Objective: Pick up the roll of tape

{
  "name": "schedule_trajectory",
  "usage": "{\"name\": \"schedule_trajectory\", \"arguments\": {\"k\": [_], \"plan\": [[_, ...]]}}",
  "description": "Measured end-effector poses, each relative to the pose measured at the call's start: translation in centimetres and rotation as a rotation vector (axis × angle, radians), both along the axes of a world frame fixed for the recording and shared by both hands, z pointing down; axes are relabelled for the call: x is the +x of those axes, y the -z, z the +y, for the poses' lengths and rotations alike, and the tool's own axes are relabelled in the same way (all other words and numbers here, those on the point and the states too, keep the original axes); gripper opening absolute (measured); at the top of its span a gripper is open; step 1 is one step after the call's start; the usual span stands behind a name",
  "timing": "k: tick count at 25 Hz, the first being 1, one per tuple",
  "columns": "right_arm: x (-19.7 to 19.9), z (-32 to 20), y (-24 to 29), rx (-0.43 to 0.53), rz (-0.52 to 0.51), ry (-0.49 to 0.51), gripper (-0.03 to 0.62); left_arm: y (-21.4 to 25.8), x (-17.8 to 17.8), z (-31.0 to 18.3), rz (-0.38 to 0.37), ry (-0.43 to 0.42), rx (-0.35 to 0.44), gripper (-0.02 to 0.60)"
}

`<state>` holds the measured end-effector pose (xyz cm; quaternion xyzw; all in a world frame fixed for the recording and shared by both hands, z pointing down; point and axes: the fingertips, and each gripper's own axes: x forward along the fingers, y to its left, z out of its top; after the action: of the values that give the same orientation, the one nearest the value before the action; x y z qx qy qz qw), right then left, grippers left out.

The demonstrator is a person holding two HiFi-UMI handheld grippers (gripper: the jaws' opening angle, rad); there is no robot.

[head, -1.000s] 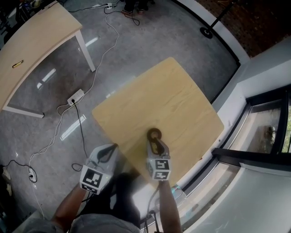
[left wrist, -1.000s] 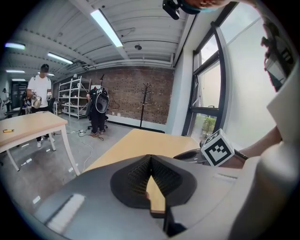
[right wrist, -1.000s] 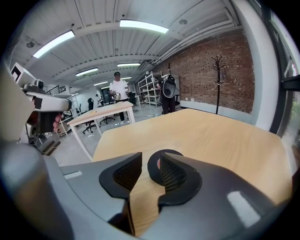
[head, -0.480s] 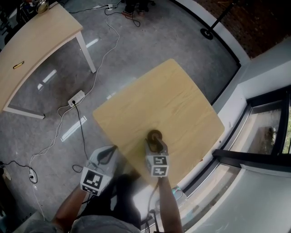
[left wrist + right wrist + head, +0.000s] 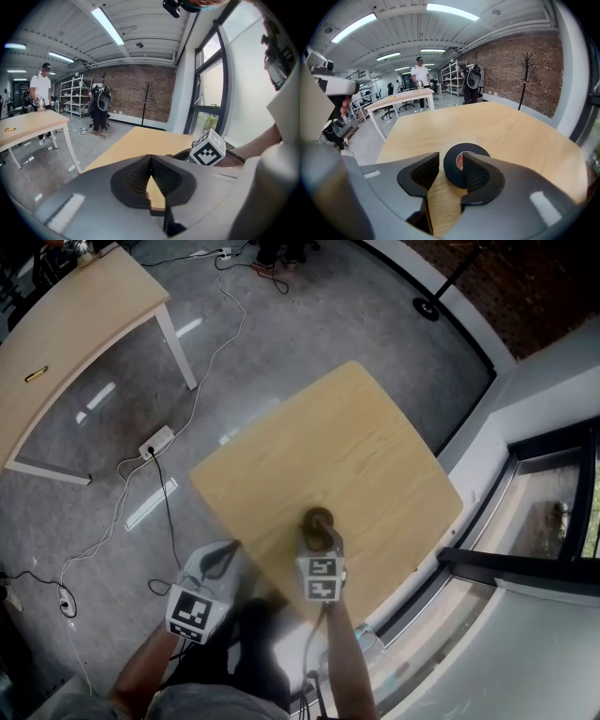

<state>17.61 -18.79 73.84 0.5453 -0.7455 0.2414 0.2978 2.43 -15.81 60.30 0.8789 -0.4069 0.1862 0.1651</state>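
A black roll of tape (image 5: 319, 518) lies flat on the light wooden table (image 5: 328, 437), near its front edge. My right gripper (image 5: 321, 538) points down at the roll. In the right gripper view the roll (image 5: 456, 162) has its near wall between the jaws of the right gripper (image 5: 451, 171). The right jaw reaches over the roll's hole and the left jaw stands outside with a gap. The jaws are closing, and the pads are not pressing on the roll. My left gripper (image 5: 223, 556) hangs off the table's left edge; seen in its own view, the left gripper (image 5: 151, 161) has its jaws touching with nothing between them.
A second wooden table (image 5: 66, 324) stands at the far left. Cables and a power strip (image 5: 156, 439) lie on the grey floor. A window frame (image 5: 525, 559) runs along the right. A person (image 5: 41, 89) stands far off by shelves.
My right gripper has sunk a little toward the tape and its jaws now straddle the roll's near wall. The left gripper has stayed where it was.
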Motion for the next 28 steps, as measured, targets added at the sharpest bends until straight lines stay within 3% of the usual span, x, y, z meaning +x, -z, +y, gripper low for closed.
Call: {"name": "schedule_trajectory", "arguments": {"k": [5,13,28], "plan": [[0.2,0.1,-0.2,-0.009,0.066,0.014,0.141,-0.2,-0.2,0.0,-0.001,0.007,-0.005,0.000],[0.0,0.0,0.0,-0.002,0.063,0.031,0.114,-0.2,-0.4,-0.3,0.003,0.012,-0.008,0.000],[-0.2,0.3,2.1,0.053,-0.035,-0.006,0.103,0.6,-0.5,-0.7,0.012,0.021,0.015,0.000]]}}
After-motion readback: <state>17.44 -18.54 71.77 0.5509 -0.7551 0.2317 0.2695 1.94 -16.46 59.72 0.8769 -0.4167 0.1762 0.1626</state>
